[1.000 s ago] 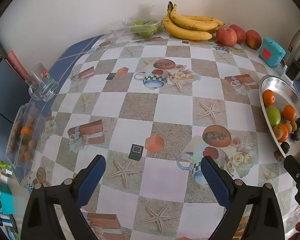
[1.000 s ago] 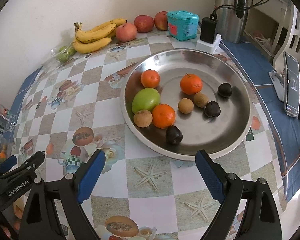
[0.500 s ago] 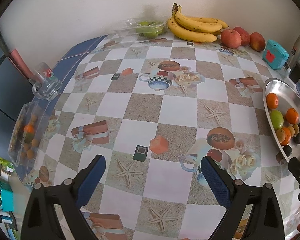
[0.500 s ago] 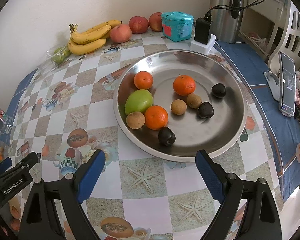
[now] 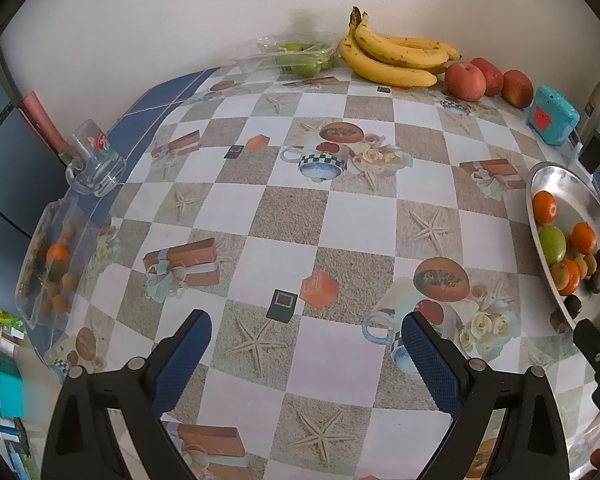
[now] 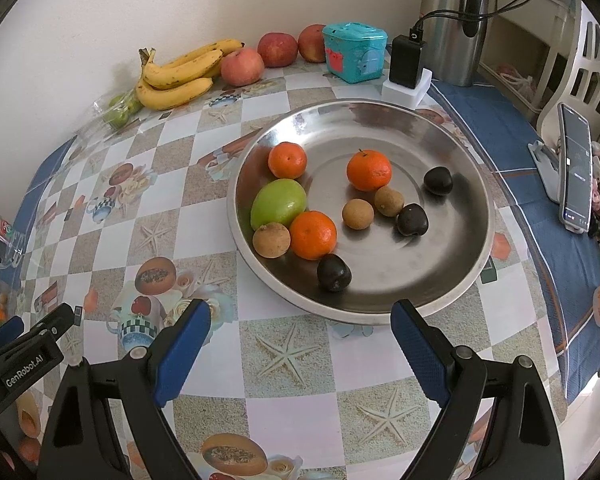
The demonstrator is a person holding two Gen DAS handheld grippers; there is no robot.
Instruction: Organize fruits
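Checkered oilcloth fills the left wrist view, where the left gripper (image 5: 306, 344) gapes empty and bananas (image 5: 396, 58) wait at 12 o'clock; in the right wrist view the right gripper (image 6: 300, 336) hangs open and empty below the steel plate (image 6: 452, 280), whose round fruit, like the dark plum (image 6: 334, 273), could roll if nudged

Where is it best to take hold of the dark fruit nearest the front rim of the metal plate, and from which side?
Grip the dark fruit across its round middle, coming down from above with the open right claw. It lies apart from the orange behind it, with bare plate to its right, but the raised front rim would probably block a low approach.
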